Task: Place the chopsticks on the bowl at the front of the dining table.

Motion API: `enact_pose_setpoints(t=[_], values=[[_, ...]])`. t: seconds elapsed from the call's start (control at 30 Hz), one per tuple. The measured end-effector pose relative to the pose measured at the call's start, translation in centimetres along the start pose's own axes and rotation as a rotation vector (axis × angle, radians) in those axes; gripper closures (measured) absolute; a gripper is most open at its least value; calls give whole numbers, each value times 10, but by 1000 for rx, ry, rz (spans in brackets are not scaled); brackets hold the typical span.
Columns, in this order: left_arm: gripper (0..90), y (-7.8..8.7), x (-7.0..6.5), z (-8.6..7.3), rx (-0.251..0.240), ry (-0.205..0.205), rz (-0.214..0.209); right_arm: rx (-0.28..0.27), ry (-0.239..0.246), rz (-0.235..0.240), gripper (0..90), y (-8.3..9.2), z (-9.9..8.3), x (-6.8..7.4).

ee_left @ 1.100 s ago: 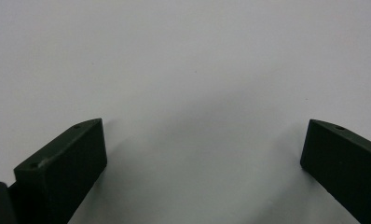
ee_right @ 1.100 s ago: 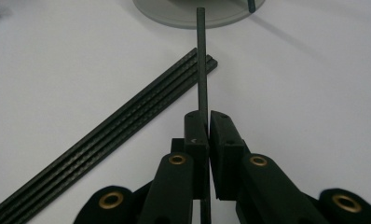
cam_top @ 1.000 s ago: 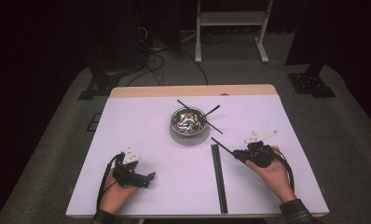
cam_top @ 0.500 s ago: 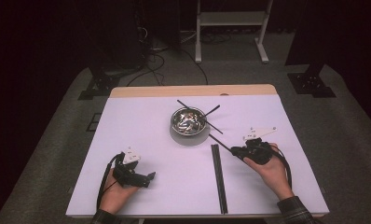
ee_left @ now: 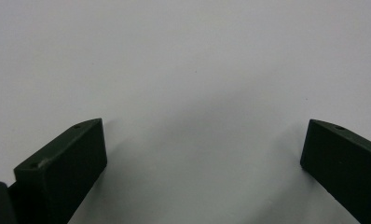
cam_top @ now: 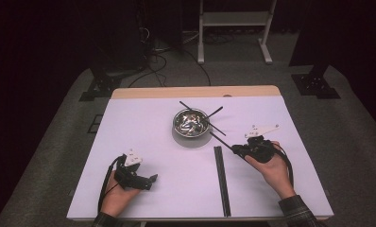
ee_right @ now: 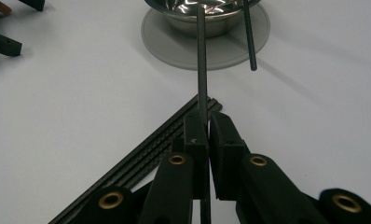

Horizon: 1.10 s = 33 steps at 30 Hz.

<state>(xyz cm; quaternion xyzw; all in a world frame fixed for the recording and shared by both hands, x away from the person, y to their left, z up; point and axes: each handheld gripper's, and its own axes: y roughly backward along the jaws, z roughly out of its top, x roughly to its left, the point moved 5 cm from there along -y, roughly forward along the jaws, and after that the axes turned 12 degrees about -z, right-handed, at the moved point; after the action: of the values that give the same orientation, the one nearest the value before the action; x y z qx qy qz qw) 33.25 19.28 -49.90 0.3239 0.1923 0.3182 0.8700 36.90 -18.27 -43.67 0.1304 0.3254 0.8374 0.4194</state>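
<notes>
No brand, label or writing can be read on anything here. The right gripper (ee_right: 207, 122) is clenched on a thin black rod (ee_right: 201, 60), its two black jaws pressed together around the rod's near end. In the right gripper view the rod runs straight out from the jaws to the rim of the steel bowl (ee_right: 207, 23), which stands on a grey round mat (ee_right: 174, 49) near the middle of the table's far half. From the high view the same gripper (cam_top: 237, 148) sits toward the table's right edge, with the rod (cam_top: 221, 141) slanting up-left to the bowl (cam_top: 191, 123); whether the tip rests on the rim or just above it is hard to tell. Other black rods (cam_top: 213, 113) lie across the bowl, and a flat bundle of rods (cam_top: 221, 179) lies on the white table (cam_top: 143, 123) and reaches its near edge. The left gripper (cam_top: 147, 182) rests near the near left corner, jaws spread wide over bare table with nothing between them.
</notes>
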Motion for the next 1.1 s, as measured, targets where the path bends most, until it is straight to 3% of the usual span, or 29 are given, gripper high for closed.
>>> enact_pose_setpoints(t=[0.53,1.1], values=[[0,0,0,0,2,-2,0,-22,2,15,855,-4,22,4],[0,0,0,0,-3,-3,2,-28,7,25,855,-24,50,10]])
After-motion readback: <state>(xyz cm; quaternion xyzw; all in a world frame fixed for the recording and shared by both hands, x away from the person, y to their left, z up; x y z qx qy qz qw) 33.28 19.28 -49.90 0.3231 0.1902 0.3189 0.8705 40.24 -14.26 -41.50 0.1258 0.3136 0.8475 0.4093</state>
